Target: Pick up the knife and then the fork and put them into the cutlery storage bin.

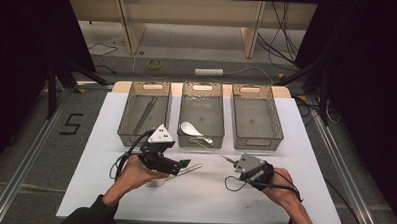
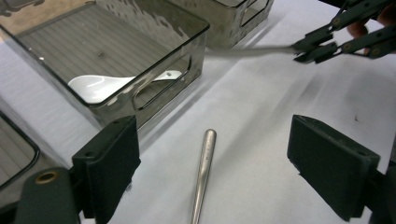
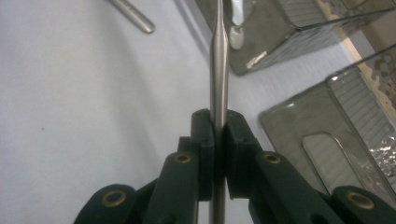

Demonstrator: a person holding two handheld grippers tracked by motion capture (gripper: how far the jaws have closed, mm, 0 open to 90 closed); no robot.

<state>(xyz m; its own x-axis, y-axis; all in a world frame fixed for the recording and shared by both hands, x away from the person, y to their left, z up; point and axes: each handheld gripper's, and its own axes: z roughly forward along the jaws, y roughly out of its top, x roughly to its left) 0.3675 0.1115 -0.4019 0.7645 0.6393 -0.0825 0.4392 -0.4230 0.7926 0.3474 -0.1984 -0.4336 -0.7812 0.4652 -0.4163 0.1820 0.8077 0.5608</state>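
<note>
high view first: white table (image 1: 109, 189), three smoky clear bins in a row along its far half, both hands in from the near edge. left gripper (image 1: 182, 164) hangs just in front of the left bin (image 1: 131, 117), tipped sideways and aimed toward the middle of the table, and the fork (image 1: 177, 175) lies flat on the board right under its nose, tines toward the near side, handle running up and right.

left gripper view now: jaws spread wide, nothing pressed between the pads, and the fork handle (image 2: 204, 172) sits on the white surface in the gap between them, nearer the left pad, touching neither. so the fork is down on the table and not gripped. just beyond it, the middle bin (image 2: 198, 44) with a white spoon (image 2: 100, 87) lying inside against its near wall.

over to the right gripper (image 1: 233, 165): it floats in front of the gap between the middle bin and the right bin (image 1: 276, 122), pointing left toward the bins. right gripper view nails it: pads clamped tight on a slim metal utensil (image 3: 219, 60), the shaft standing straight out from the jaws, off the table. its far end blurs out over the bin edge, so i can't tell what kind of utensil it is. the same shaft shows in the left gripper view as a pale streak sticking out of that gripper toward the bins.

left bin has a long thin metal piece (image 1: 145, 112) lying in it.
</note>
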